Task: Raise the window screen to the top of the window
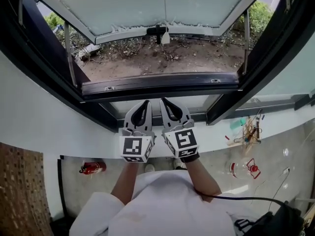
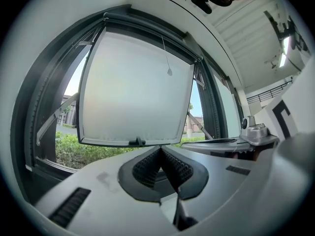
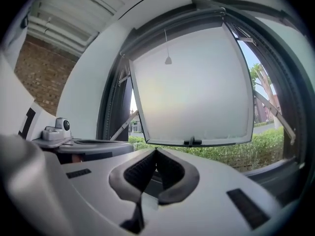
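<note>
The window (image 1: 162, 4) stands pushed outward, its frosted pane (image 2: 133, 92) (image 3: 192, 92) hinged at the top, with a black handle (image 1: 156, 32) on its lower edge. A thin cord with a small pale knob (image 2: 169, 72) (image 3: 168, 60) hangs in front of the pane. No mesh crosses the opening that I can see. My left gripper (image 1: 146, 102) (image 2: 160, 148) and right gripper (image 1: 162, 100) (image 3: 155, 150) are held side by side just inside the lower frame (image 1: 157, 82). Both are shut with nothing between the pads, pointing level at the opening, and touching neither cord nor frame.
Dark side frames (image 1: 44, 68) and metal stay arms (image 1: 70, 58) flank the opening. Outside lie bare ground (image 1: 157, 58) and a green hedge (image 2: 74, 151). On the floor below are a red extinguisher (image 1: 92, 167) and a red-topped item (image 1: 251, 167). A brick wall (image 1: 19, 186) stands at left.
</note>
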### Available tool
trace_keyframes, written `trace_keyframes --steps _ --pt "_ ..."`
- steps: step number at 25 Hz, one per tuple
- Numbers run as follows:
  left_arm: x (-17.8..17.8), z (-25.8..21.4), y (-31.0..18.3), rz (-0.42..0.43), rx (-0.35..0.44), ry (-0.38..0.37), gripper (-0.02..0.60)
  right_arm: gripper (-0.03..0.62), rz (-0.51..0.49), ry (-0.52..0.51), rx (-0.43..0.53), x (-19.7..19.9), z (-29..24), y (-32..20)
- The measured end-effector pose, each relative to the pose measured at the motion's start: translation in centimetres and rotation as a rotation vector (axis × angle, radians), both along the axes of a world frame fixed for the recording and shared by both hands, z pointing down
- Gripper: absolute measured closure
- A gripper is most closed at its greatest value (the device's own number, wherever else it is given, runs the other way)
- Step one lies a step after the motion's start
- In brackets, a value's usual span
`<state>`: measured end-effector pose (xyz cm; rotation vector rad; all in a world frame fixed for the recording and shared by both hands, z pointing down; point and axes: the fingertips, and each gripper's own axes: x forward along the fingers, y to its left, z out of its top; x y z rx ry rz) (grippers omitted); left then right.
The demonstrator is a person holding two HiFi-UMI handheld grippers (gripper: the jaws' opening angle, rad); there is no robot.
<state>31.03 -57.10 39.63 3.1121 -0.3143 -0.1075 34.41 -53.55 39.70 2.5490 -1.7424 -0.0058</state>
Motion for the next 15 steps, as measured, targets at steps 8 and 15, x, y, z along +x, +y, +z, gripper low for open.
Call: trace_keyframes --steps 8,15 --pt "-0.3 1.0 -0.6 -0.028 -0.008 -0.023 0.578 0.592 0.022 -0.008 0.0 0.5 0.6 1.0" --pt "0.1 1.6 -1.5 -0.043 -0.008 -0.03 0.578 0.592 0.064 -0.015 0.012 2.5 0.5 1.8"
